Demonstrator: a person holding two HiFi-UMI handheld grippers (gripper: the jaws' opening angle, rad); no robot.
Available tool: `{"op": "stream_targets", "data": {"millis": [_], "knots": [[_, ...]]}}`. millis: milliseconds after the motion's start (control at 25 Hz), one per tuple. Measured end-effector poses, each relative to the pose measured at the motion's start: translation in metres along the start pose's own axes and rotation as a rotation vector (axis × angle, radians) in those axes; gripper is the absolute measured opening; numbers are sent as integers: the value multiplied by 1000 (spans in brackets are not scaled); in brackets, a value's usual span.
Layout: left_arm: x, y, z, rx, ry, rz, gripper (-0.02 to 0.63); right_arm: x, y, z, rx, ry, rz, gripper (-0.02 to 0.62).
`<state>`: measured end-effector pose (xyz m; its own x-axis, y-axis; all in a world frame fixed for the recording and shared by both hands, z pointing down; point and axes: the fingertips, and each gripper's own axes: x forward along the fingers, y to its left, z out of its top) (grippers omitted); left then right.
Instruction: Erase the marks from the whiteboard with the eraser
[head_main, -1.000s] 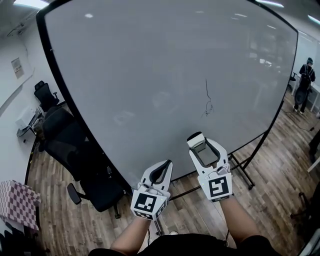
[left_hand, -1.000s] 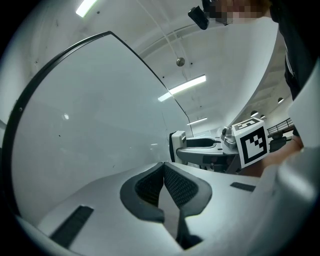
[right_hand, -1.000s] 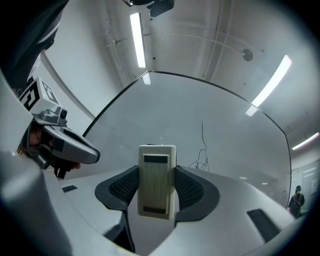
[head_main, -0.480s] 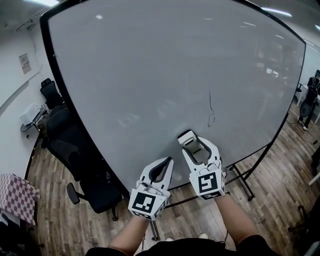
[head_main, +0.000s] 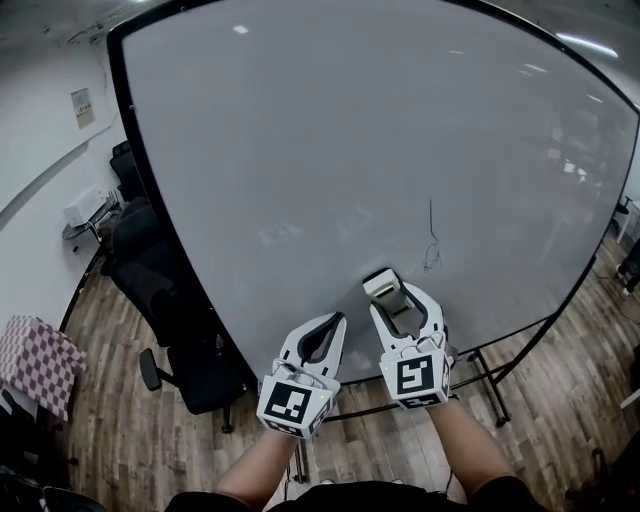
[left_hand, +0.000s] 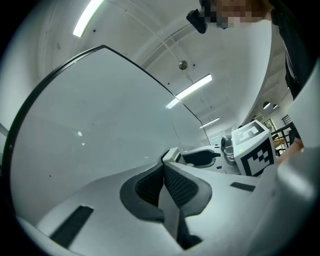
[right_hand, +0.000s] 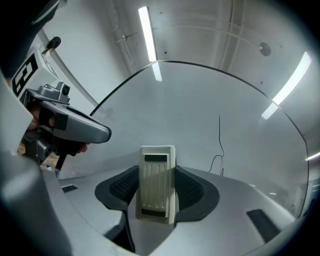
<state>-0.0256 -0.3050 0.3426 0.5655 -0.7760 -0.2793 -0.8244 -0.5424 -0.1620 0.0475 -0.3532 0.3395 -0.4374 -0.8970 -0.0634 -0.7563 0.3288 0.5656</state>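
A large black-framed whiteboard (head_main: 330, 150) fills the head view. One thin black mark (head_main: 432, 240) runs down it, ending in a small squiggle; in the right gripper view the mark (right_hand: 220, 145) shows right of the jaws. My right gripper (head_main: 392, 292) is shut on a cream ribbed eraser (head_main: 381, 283), held just left of and below the mark, close to the board. The eraser (right_hand: 157, 182) stands upright between the jaws. My left gripper (head_main: 322, 338) is shut with nothing in it, lower left of the right one.
A black office chair (head_main: 170, 320) stands on the wood floor left of the board. The board's black stand legs (head_main: 485, 375) run under its lower right edge. A checkered cloth-covered object (head_main: 35, 360) sits at the far left.
The right gripper with the eraser has come lower and slightly left, nearer the left gripper. The head view has shifted, so the board sits further right. The left gripper has barely moved.
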Motion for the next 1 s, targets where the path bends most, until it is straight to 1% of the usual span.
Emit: {"op": "stream_targets", "data": {"millis": [120,280,480,600,1000], "knots": [[5,0,1,12,2,38,20,-2,-8,1,-5,-5,-2,244],[13,-10,0,18,10,34,19,-3,-25,4,-13,-34,-11,244],[23,-7,2,26,12,34,18,0,-61,3,54,-51,-63,244],[22,-8,0,21,19,27,18,-2,-75,1,89,-56,-86,244],[33,-10,6,43,19,48,20,-16,-127,-6,132,-74,-161,245]]}}
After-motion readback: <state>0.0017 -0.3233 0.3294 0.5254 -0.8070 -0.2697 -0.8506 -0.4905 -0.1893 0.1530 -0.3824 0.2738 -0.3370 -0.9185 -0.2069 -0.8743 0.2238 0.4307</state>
